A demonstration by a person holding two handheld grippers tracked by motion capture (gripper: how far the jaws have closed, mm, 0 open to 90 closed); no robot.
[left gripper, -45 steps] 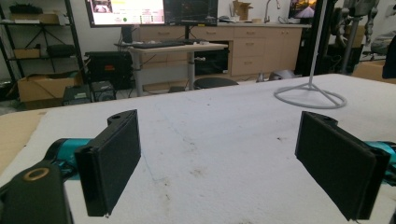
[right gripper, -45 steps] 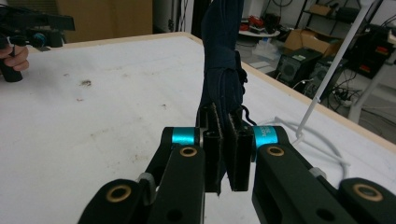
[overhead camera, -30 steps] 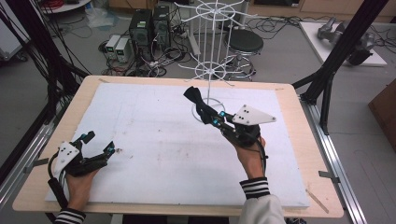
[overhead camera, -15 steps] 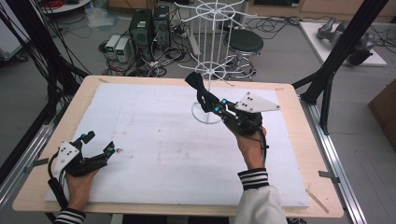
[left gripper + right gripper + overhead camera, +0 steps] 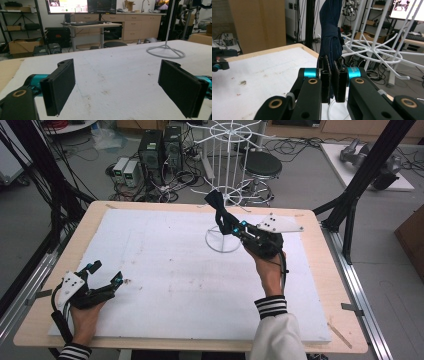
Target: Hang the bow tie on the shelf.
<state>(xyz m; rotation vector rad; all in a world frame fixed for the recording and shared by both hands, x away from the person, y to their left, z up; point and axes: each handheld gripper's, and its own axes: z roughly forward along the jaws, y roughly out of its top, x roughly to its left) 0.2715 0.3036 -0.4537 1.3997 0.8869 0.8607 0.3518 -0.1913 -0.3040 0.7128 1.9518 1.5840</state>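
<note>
Dark navy cloth (image 5: 331, 30), knotted or bunched, is pinched between the closed jaws of the right gripper (image 5: 231, 224), held up above the far-right part of the desk (image 5: 165, 270) beside the white wire rack (image 5: 227, 165). It looks soft, light and limp, so it probably drapes; gripping at the bunched middle seems safest. Left gripper (image 5: 105, 279) rests near-left, jaws wide open and empty.

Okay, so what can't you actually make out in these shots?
- Dark cloth: its top is cut off by the right gripper view's upper edge; its lower end is hidden between the right hand-held gripper's jaws.
- White wire rack: its top is cut off in the high view.
- Left hand-held gripper: its underside is hidden.
</note>
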